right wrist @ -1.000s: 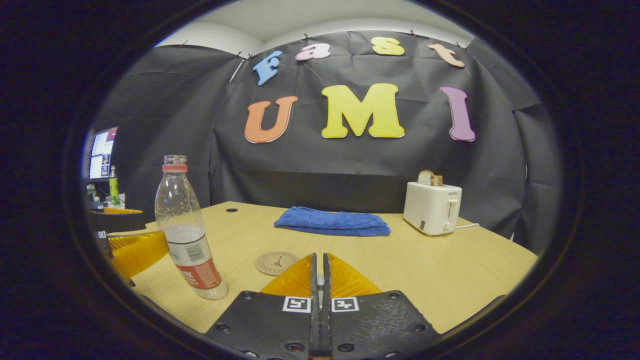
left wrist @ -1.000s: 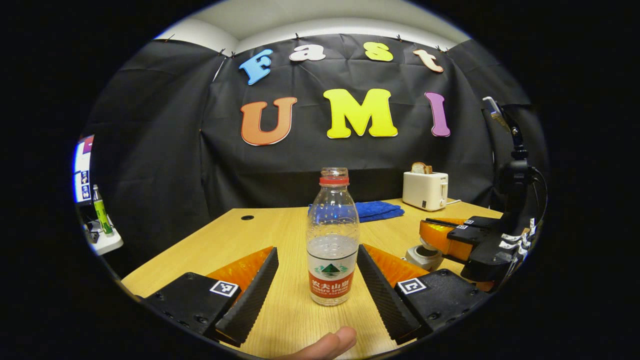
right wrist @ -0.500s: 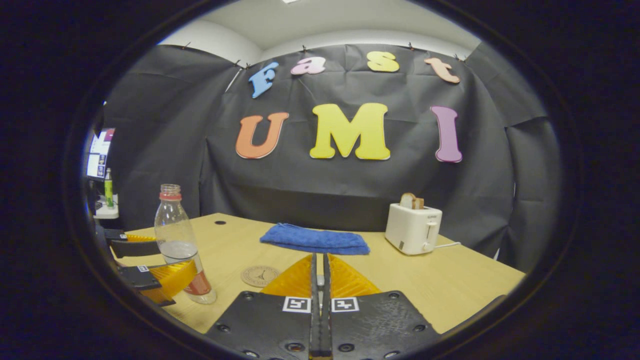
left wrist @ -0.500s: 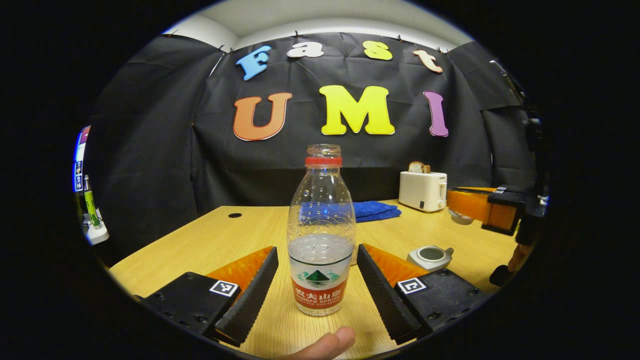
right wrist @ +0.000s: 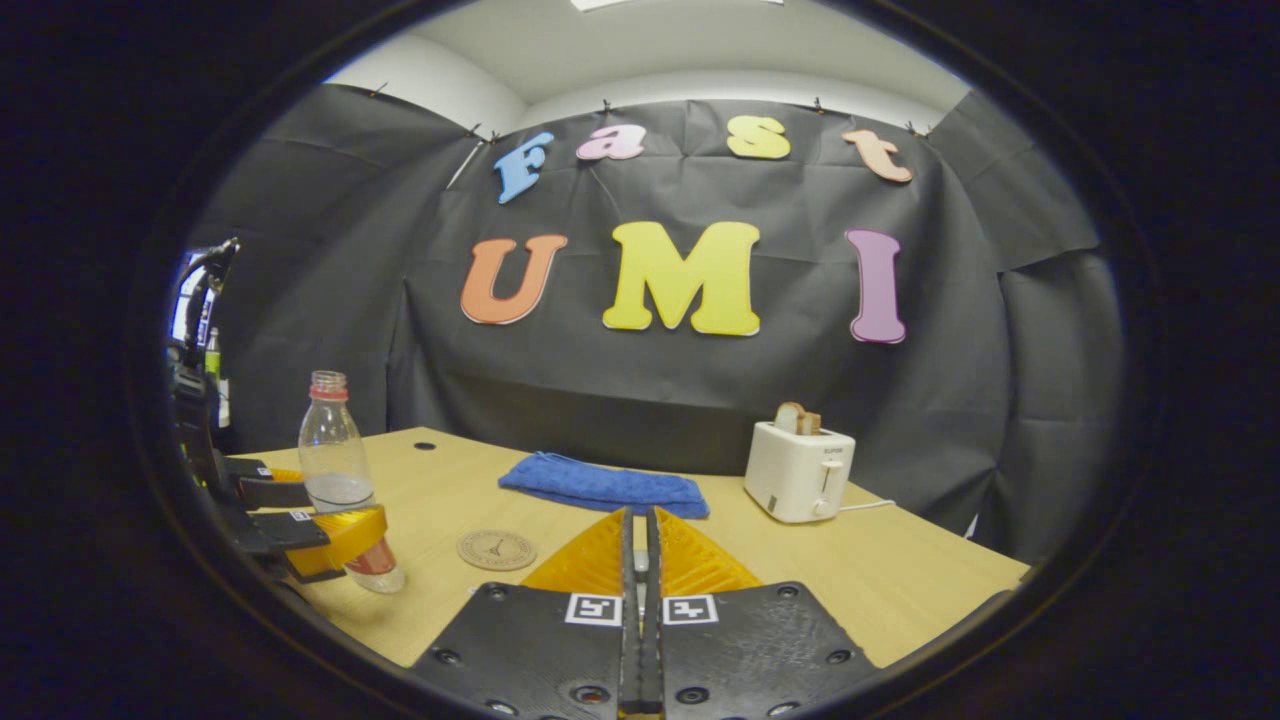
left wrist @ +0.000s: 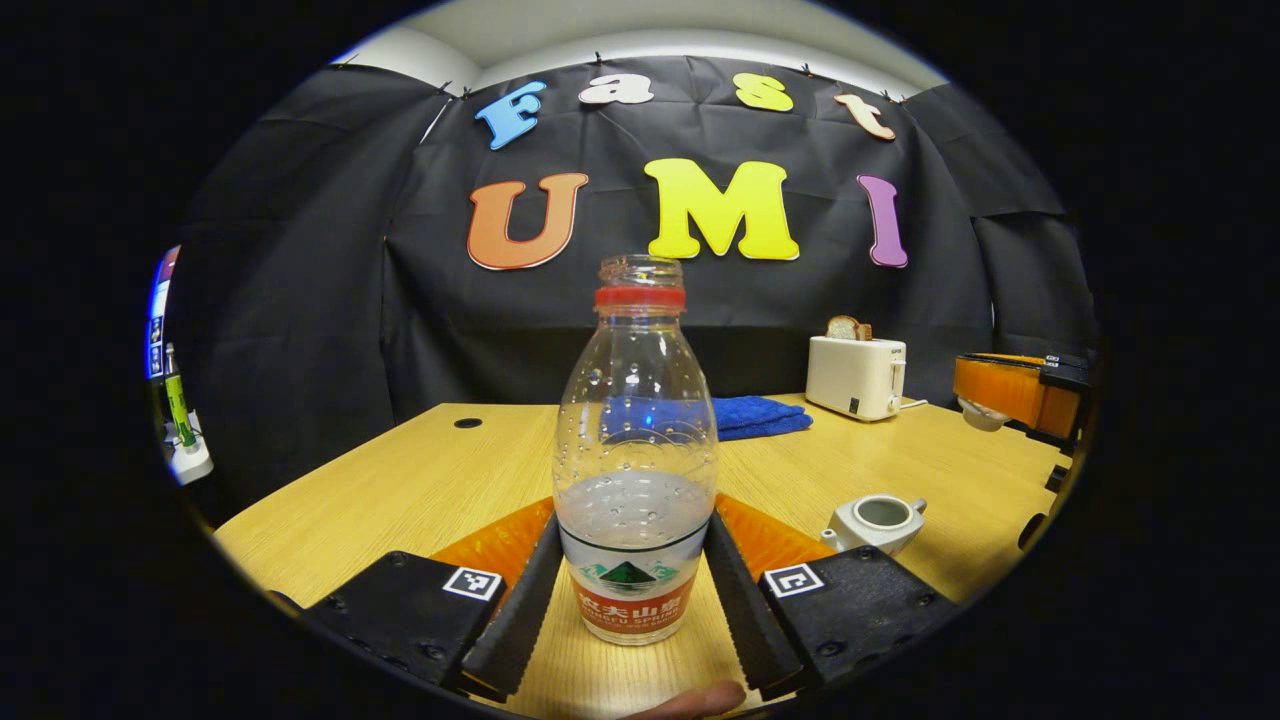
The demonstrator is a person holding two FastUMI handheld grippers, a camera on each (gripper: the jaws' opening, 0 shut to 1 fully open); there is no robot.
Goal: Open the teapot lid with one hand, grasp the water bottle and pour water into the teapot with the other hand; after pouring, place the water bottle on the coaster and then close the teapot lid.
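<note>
Water bottle (left wrist: 636, 470), clear ribbed plastic

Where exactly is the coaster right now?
In the right gripper view, the coaster lies flat on the table, left of centre, between the water bottle and the blue cloth.

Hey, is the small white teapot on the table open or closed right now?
Open. The small white teapot has no lid on it: in the left gripper view its round mouth is uncovered and its inside shows.

left tongs (left wrist: 632, 590): fingers pressed against something between them | right tongs (right wrist: 640, 560): fingers closed together, raised
</note>
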